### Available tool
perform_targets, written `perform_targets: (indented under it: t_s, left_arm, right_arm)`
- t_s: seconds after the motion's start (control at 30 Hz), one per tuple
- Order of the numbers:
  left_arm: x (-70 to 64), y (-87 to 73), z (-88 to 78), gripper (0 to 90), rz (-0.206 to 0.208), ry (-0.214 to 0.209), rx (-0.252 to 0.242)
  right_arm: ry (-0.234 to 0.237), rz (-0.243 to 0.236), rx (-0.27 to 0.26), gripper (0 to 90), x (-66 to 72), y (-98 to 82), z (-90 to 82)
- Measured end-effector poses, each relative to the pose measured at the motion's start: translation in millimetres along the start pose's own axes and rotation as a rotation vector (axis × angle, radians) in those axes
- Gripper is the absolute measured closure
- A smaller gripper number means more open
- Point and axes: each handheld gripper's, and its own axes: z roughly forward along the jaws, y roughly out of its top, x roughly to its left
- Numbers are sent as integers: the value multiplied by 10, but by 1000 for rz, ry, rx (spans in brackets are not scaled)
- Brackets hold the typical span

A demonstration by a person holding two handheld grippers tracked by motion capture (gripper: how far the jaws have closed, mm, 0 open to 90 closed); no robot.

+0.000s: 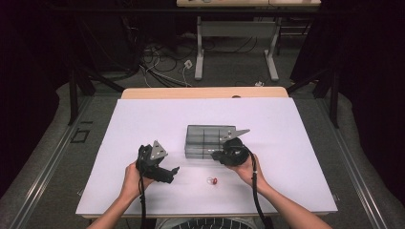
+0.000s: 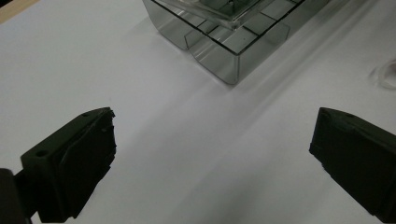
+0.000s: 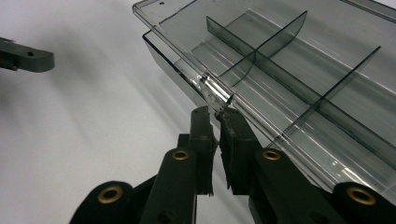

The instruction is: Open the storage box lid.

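A smoky clear plastic compartment box (image 1: 206, 140) sits mid-table, its thin lid (image 3: 261, 56) lifted slightly off the base at the front. My right gripper (image 1: 218, 155) is at the box's front right edge, and in the right gripper view its jaws (image 3: 215, 116) are shut on the lid's small clear front tab (image 3: 215, 95). My left gripper (image 1: 172, 174) hovers to the left of the box over bare table. Its jaws (image 2: 212, 140) stand wide open with nothing between them, and the box corner (image 2: 229, 51) lies ahead of them.
A small clear and red piece (image 1: 212, 181) lies on the white table (image 1: 143, 124) near the front edge, between the two hands. Its clear rim (image 2: 385, 74) shows in the left gripper view. The left gripper's jaw (image 3: 23, 56) appears far left in the right gripper view.
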Motion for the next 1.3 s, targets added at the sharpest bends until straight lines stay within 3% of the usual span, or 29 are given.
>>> perform_targets:
  t_s: [0.2, 0.57, 0.77, 0.93, 1.3]
  left_arm:
    - [-24, 162, 122, 76, 22, -1, 12]
    - [-59, 365, 251, 447, 58, 13, 4]
    - [-82, 413, 297, 572, 77, 6, 17]
    - [-76, 413, 322, 634, 72, 10, -12]
    - [-54, 415, 318, 645, 75, 7, -15]
  right_arm:
    - [-5, -5, -11, 836, 1, 6, 0]
    - [-6, -8, 1, 834, 12, 48, -30]
    - [-11, -12, -13, 834, 13, 46, -25]
    - [-13, -16, -1, 834, 8, 50, -42]
    - [-22, -15, 21, 808, -34, 35, -119]
